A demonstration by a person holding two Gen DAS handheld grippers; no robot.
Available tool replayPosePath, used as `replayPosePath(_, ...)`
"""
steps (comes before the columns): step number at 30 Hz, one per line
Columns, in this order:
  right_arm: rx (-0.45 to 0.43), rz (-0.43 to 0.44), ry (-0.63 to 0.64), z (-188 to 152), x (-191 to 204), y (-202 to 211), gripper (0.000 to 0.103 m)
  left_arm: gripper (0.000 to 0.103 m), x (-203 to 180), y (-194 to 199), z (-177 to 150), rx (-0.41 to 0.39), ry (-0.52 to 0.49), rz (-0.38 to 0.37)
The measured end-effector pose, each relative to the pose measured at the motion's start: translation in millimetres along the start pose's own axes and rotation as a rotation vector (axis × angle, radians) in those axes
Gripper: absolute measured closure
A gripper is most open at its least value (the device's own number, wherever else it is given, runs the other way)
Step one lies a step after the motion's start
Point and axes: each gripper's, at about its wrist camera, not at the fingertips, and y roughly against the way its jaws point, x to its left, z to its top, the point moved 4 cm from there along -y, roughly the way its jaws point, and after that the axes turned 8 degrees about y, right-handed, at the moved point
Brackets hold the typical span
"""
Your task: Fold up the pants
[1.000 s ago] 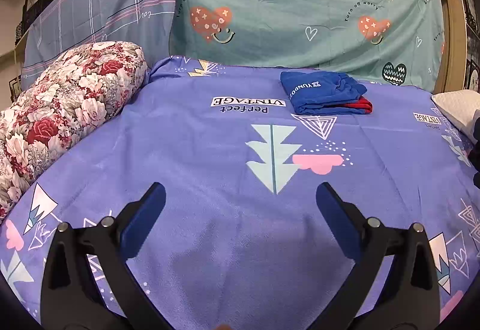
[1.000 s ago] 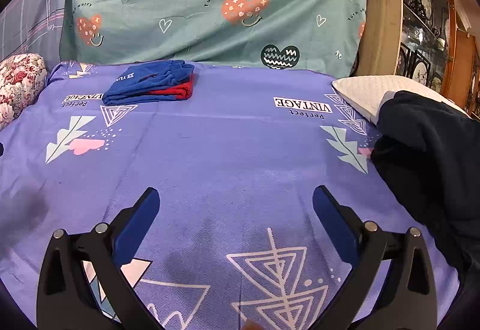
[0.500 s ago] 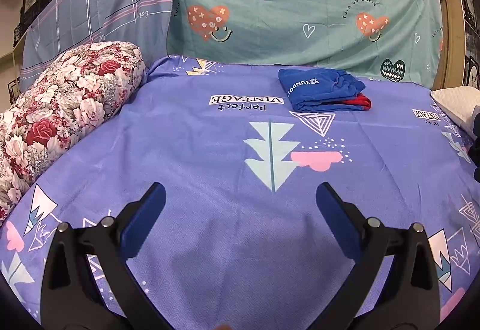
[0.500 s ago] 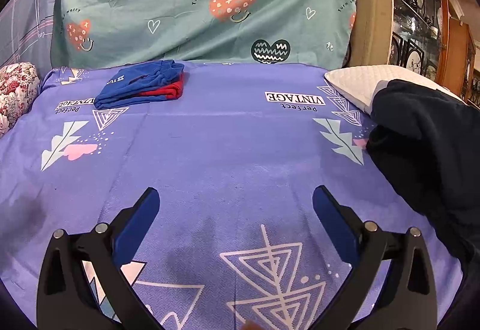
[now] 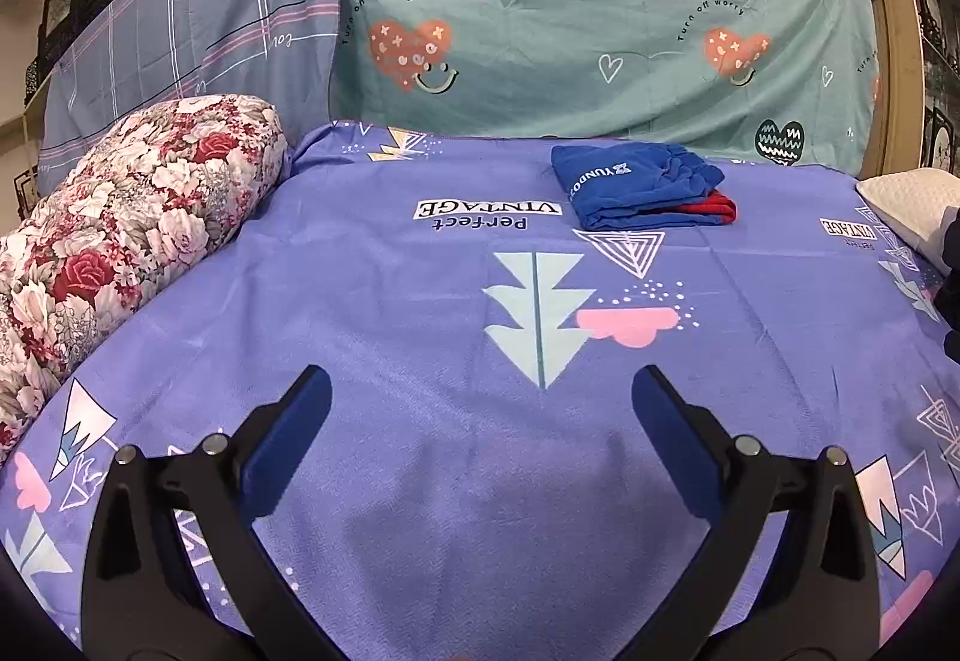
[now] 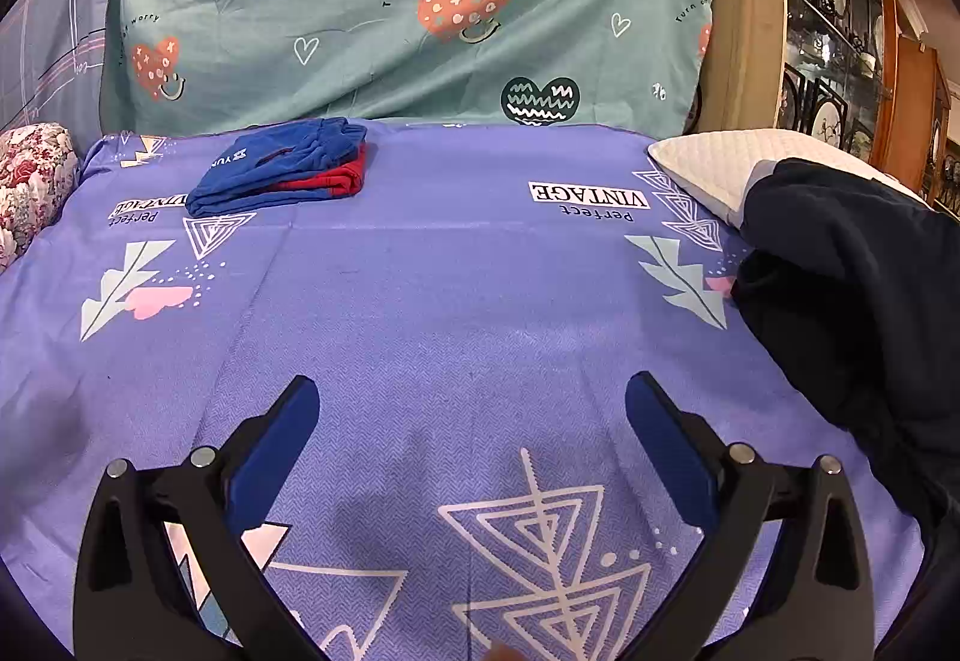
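Dark navy pants (image 6: 852,301) lie bunched at the right side of the bed, partly over a white pillow (image 6: 708,162); only a sliver shows at the right edge of the left wrist view (image 5: 951,295). A folded stack of blue and red garments (image 5: 642,187) sits at the far side of the purple sheet, also in the right wrist view (image 6: 282,169). My left gripper (image 5: 480,403) is open and empty above the sheet. My right gripper (image 6: 471,409) is open and empty, with the pants to its right.
A floral bolster (image 5: 120,217) lies along the left edge of the bed. A teal heart-print cloth (image 5: 600,12) hangs behind the bed. A wooden display cabinet (image 6: 840,30) stands at the far right. The purple sheet (image 6: 450,301) is flat in the middle.
The right wrist view has swung slightly right, so the dark pants and pillow show more fully. The left view has barely shifted. Both grippers stay open.
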Motion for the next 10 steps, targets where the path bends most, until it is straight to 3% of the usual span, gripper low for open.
replayPosePath(10, 0.009, -0.001, 0.001, 0.0, -0.4, -1.1, 0.001, 0.002, 7.0, -3.6, -0.6, 0.034, 0.044, -0.015)
